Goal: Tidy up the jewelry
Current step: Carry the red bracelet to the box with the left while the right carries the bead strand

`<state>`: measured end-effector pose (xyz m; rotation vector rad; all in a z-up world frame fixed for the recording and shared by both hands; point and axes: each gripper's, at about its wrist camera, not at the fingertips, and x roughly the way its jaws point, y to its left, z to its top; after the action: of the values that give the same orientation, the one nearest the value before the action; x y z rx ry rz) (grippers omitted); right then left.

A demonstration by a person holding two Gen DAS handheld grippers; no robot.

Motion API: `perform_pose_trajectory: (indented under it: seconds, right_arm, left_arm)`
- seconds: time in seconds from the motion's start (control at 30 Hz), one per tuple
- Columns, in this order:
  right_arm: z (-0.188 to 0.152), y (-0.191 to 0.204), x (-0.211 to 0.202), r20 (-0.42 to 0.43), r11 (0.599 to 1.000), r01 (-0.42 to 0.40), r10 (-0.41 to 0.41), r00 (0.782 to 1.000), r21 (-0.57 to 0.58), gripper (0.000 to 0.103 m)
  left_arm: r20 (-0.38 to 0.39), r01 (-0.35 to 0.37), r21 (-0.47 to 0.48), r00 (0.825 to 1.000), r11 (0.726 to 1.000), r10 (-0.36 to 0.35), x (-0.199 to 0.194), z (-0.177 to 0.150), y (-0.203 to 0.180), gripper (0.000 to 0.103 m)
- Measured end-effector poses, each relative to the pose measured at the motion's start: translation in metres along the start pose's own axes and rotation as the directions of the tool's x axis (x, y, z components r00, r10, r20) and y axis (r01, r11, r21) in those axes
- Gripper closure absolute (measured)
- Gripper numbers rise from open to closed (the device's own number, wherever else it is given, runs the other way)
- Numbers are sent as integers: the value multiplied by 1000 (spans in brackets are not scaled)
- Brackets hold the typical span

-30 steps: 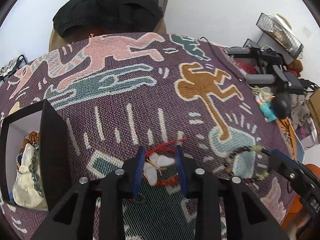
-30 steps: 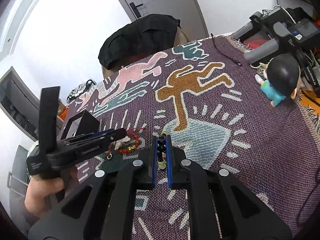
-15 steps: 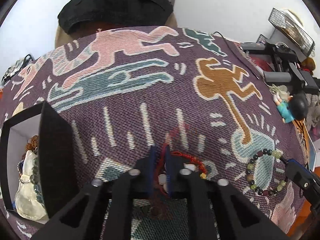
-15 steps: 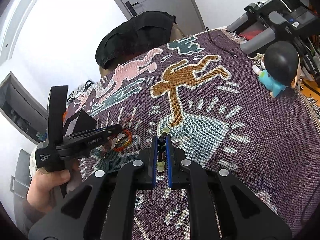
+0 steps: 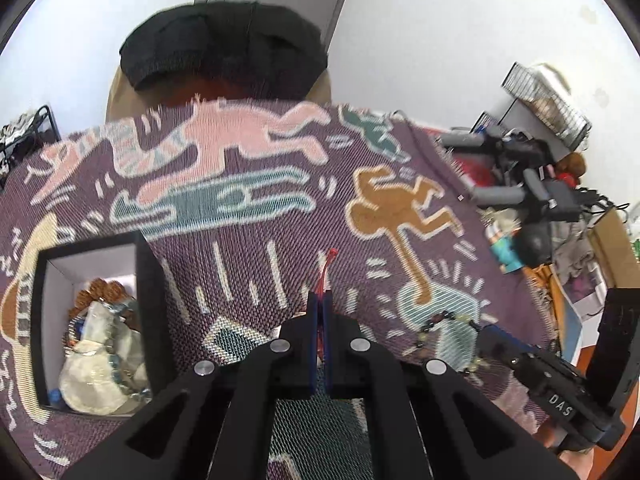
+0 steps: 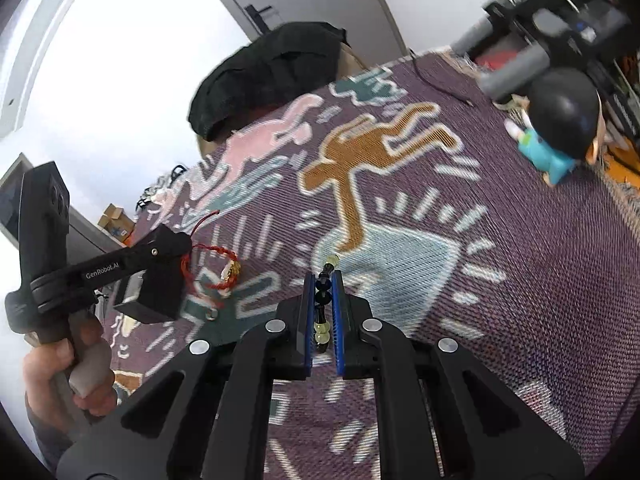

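My left gripper point(image 5: 319, 300) is shut on a red cord bracelet point(image 5: 325, 276) with a white butterfly charm and holds it above the woven blanket; from the right wrist view the bracelet point(image 6: 216, 268) hangs from the left gripper point(image 6: 182, 250). My right gripper point(image 6: 323, 284) is shut on a bracelet of dark and pale green beads point(image 6: 322, 308), which also shows at the right of the left wrist view point(image 5: 444, 324). A black open box point(image 5: 146, 304) with a white lining holds several pieces of jewelry at my left.
A patterned purple blanket point(image 6: 520, 260) covers the table. A black-haired figurine point(image 6: 560, 128) stands at the right edge by black and grey equipment point(image 5: 520, 176). A chair with a black garment point(image 5: 224, 44) stands behind the table.
My left gripper closed on the red butterfly bracelet and lifted it off the blanket. My right gripper kept hold of the bead bracelet and rose a little.
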<state>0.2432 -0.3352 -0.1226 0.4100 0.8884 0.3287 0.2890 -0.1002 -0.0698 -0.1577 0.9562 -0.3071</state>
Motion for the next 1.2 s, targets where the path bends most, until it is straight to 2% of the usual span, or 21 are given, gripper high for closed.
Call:
perform_pose_trajectory:
  seconds: [0.3, 0.57, 0.9, 1.2]
  right_arm:
    - [14, 47, -20, 45, 997, -38, 42, 998, -72, 94]
    - [21, 84, -26, 62, 991, -68, 75, 995, -117, 94]
    - [19, 129, -22, 58, 982, -95, 106, 993, -166, 94]
    - [15, 170, -16, 44, 964, -135, 148, 988, -228, 94]
  left_arm:
    - [95, 8, 3, 995, 1000, -8, -53, 12, 5, 103]
    - [163, -28, -9, 986, 1000, 29, -96, 16, 27, 103]
    - [182, -44, -85, 982, 995, 59, -120, 6, 80, 103]
    - [162, -88, -127, 981, 988, 108, -113, -3, 113, 103]
